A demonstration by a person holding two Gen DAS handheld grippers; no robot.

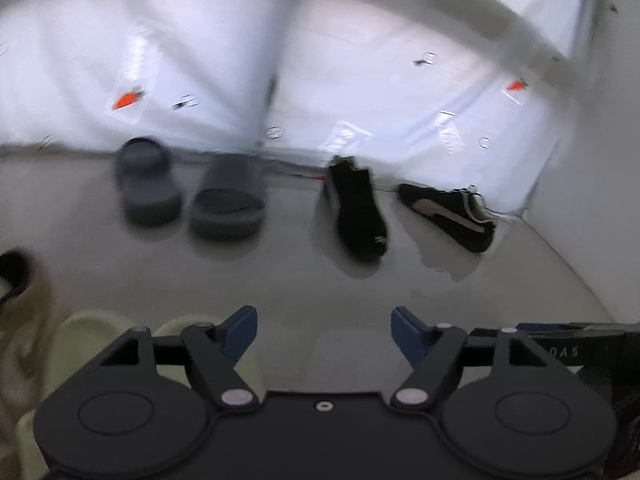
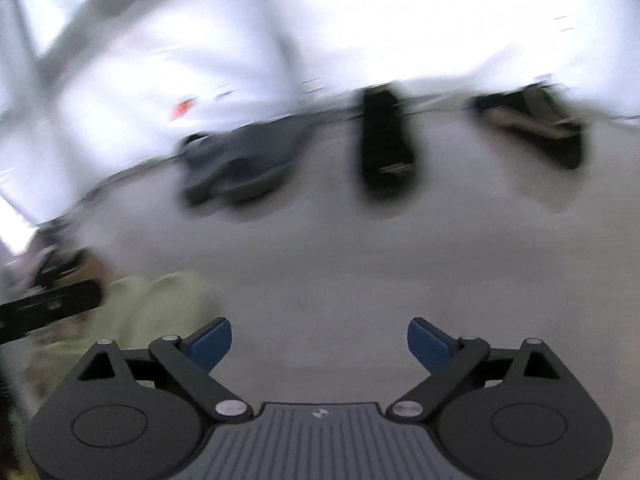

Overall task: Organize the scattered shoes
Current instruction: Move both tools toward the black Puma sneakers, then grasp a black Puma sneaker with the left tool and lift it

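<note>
Grey glossy floor [image 1: 280, 280] runs up to a white plastic-sheeted wall [image 1: 200, 60] with small carrot prints; use that wall as your reference. Both views are motion-blurred, the right one badly.

Along the wall base, from the left wrist view: grey slide sandal pair [image 1: 188, 196] side by side, toes pointing away from the wall. Next along, black sneaker [image 1: 358, 212] upright, heel near the wall. Beyond it, second black sneaker [image 1: 448, 216] tipped on its side, pale lining showing, close to the corner where the wall meets a side panel. The two sneakers are apart, not aligned.

Well off the wall, just beside your left gripper: pale green slippers [image 1: 104, 340], partly hidden behind the linkage. A tan shoe [image 1: 28, 320] sits at the frame edge next to them; details unclear.

Your left gripper [image 1: 324, 330] is spread wide, nothing between the blue pads, only floor.

Your right gripper [image 2: 320, 342] is likewise wide apart and holding nothing.
</note>
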